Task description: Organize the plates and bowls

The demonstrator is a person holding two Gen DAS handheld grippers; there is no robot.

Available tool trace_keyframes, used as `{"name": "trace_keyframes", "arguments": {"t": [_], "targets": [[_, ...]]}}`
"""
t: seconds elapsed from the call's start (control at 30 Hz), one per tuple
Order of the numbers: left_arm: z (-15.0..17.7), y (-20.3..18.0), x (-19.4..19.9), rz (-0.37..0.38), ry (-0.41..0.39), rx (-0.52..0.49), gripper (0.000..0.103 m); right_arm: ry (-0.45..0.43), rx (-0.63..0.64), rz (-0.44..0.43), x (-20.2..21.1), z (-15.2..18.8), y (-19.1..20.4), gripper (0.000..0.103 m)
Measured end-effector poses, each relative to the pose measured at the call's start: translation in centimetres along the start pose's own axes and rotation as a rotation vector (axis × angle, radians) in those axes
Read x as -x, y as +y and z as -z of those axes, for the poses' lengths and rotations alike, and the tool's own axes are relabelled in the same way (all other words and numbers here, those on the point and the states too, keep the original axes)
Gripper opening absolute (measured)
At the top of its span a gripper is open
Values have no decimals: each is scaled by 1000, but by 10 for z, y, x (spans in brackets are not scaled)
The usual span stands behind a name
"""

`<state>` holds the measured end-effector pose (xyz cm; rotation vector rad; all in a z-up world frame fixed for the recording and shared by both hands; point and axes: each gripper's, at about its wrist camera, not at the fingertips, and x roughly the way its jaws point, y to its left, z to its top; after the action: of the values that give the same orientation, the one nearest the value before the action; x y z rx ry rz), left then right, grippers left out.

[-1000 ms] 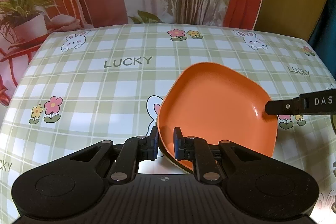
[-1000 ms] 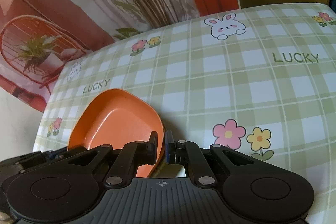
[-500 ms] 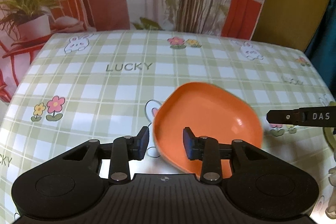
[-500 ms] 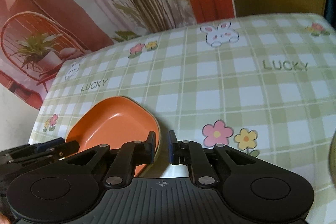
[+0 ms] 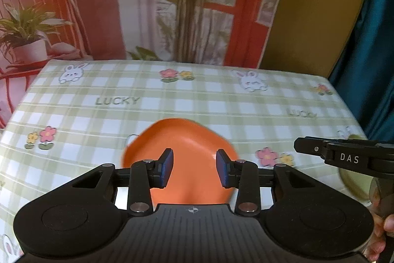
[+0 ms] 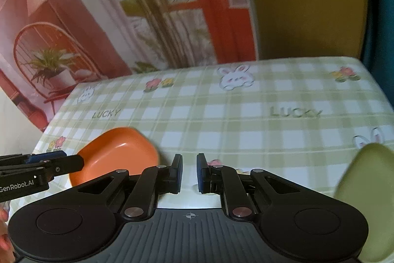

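Release looks complete: the rounded-square orange plastic plate [image 5: 182, 152] lies flat on the green-checked worktop [image 5: 197, 100], while the left gripper [image 5: 194, 170], jaws just widened, and the slightly parted right gripper [image 6: 189, 171] hold nothing.

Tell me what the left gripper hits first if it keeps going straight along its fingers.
Most likely the orange plate: it lies directly beyond the left gripper, whose open jaws hold nothing. Depth is unclear.
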<state>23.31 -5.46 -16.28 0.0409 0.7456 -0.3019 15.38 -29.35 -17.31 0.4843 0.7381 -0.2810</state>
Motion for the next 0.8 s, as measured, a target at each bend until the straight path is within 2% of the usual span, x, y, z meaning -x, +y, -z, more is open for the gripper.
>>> {"name": "trace_keyframes", "arguments": {"t": [0.17,0.37,0.5,0.8], "targets": [[6,-30,5,28,-54,-8,40,-59,7,30,24,-2,-30,13],[11,-62,4,62,-58,-41,40,-114,1,78,48,0,-70,13],[14,-78,1,90,-58,-58,40,-152,41,134,64,5,-91,15],[20,-110,-13,134,-35,-105,41,-173,113,250,81,16,-125,16]]}}
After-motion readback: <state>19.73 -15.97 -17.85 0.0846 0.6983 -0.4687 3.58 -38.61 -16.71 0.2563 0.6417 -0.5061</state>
